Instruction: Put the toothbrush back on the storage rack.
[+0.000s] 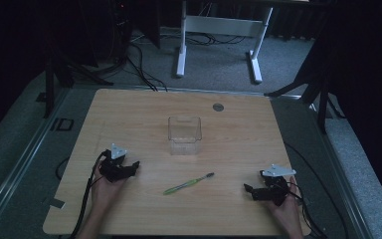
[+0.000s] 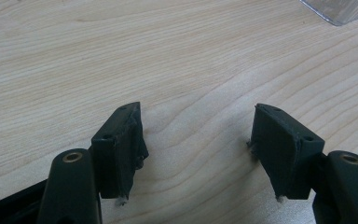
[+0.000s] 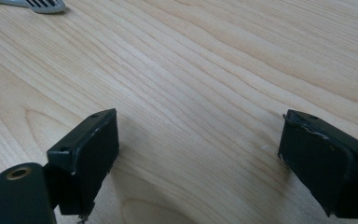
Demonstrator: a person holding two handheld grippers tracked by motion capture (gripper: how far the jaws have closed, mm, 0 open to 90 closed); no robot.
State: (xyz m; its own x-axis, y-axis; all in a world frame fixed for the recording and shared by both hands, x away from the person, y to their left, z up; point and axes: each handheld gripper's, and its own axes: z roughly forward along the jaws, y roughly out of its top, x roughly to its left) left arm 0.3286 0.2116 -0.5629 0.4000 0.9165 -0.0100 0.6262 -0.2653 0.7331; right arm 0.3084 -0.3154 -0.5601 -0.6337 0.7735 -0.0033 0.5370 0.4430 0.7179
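A green toothbrush (image 1: 188, 183) lies flat at lower centre of the high view, between the two grippers and touching neither. The left gripper (image 1: 135, 166), lower left, has its jaws spread wide over bare wood. The right gripper (image 1: 249, 191), lower right, is likewise wide open and empty. A clear plastic box (image 1: 184, 134) stands mid-frame, well apart from the table (image 1: 129, 114) edges.

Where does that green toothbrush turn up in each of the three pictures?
High view: toothbrush lies slantwise at lower centre, in front of the clear box.
Left gripper view: not in it.
Right gripper view: its bristled head at the top left edge.
Shared landmark: the wooden tabletop.
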